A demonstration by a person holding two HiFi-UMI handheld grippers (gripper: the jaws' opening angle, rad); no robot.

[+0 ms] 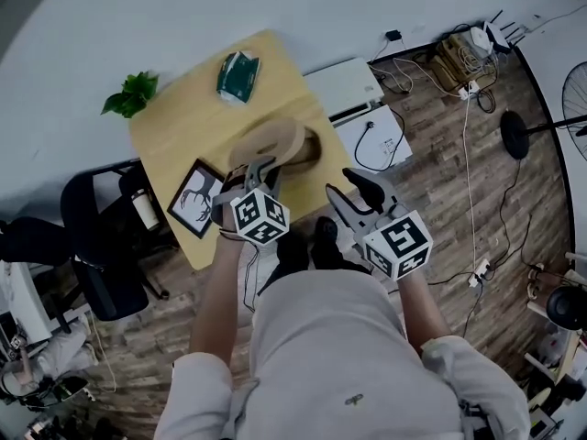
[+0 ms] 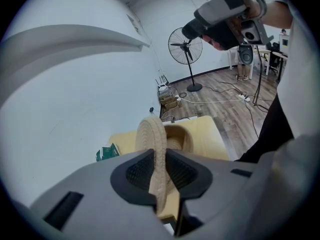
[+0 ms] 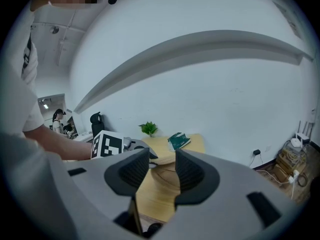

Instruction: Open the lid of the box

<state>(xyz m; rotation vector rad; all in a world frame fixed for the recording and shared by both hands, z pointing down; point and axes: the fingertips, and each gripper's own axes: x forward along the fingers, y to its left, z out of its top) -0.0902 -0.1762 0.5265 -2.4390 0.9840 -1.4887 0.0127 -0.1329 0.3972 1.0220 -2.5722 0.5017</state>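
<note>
A round woven tan box [image 1: 310, 150] sits on the light wooden table [image 1: 179, 122]. Its woven lid [image 1: 269, 139] is raised off the box and tilted up toward the left. My left gripper [image 1: 256, 174] is shut on the lid's near rim. In the left gripper view the lid [image 2: 155, 146] runs edge-on between the dark pads of that gripper [image 2: 159, 172], with the open box [image 2: 181, 137] behind it. My right gripper [image 1: 355, 193] is open and holds nothing, off the table's right edge; in its own view the right gripper [image 3: 156, 171] frames the box [image 3: 163, 176].
On the table lie a green packet [image 1: 238, 74] at the far end, a small plant [image 1: 132, 93] at the far left corner and a framed picture [image 1: 197, 198] near the front. A black chair [image 1: 103, 246] stands left. A white unit [image 1: 345, 87], cables and a fan [image 2: 186, 46] are on the right.
</note>
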